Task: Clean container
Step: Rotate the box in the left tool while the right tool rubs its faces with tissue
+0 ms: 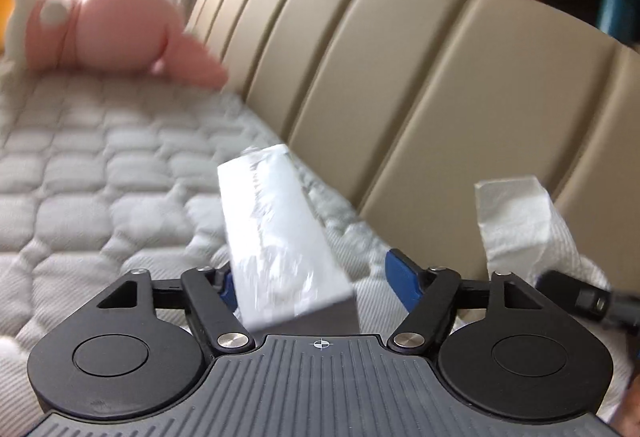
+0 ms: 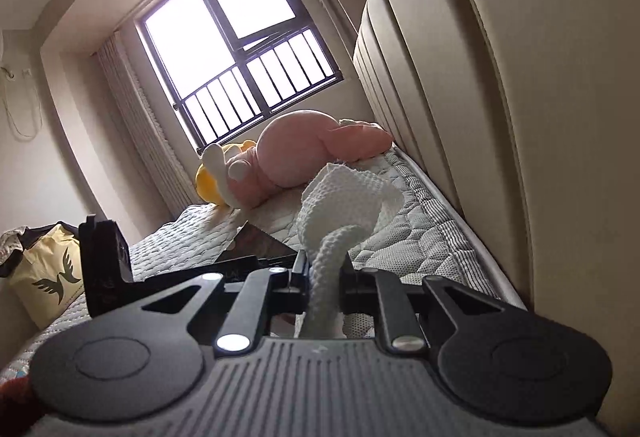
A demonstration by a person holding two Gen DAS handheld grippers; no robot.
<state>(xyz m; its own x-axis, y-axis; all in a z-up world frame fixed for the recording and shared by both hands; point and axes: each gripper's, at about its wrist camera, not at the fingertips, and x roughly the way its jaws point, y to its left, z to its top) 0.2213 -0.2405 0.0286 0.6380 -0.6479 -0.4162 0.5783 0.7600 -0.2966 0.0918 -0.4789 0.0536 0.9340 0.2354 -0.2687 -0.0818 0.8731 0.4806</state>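
White rectangular container (image 1: 276, 237), blurred, sits between my left gripper's (image 1: 320, 277) spread blue fingers (image 1: 402, 279), long axis pointing away toward the quilted mattress (image 1: 100, 157). My right gripper (image 2: 324, 277) pinches a twisted white paper towel (image 2: 344, 213).

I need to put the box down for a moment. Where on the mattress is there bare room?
The quilted mattress lies bare between the pink plush toy near the window and the left gripper. It is tighter along the beige headboard, where the white container and the right gripper's paper towel sit close.
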